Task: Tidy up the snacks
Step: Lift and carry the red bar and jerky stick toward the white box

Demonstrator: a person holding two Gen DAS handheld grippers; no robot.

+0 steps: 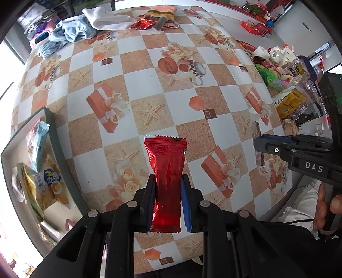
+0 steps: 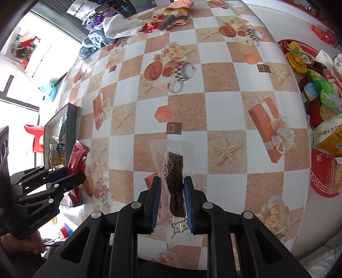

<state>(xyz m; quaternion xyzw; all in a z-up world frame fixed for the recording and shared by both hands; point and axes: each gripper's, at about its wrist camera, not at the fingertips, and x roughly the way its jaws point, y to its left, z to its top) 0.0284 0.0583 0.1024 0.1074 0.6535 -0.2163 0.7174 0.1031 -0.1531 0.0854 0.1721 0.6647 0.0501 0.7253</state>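
- Table wore a checkered cloth, tan & white squares w/ printed starfish, gift boxes, roses, cups; bright windows at the left, pale floor past the right edge.
- Far end: blue cloth bunched beside a white towel, plus a crinkled red foil wrapper & a striped fabric pile.
- Right edge: crowded heap of assorted snack packs, some on a red tray; yellow box among them.
- Left: dark-rimmed box already held several packets, incl. a light blue one & a yellow one.
- Nothing lay on the middle of the cloth.
- Left gripper was clamped narrow on a red foil packet, glossy, crimped ends, held lengthwise above the cloth, just right of the box.
- Right gripper was squeezed tight on a clear vacuum pouch w/ a dark brown jerky-like strip inside & a small cartoon print near its near end; held above the table, right of the red packet.
- A hand gripped the right tool's handle.
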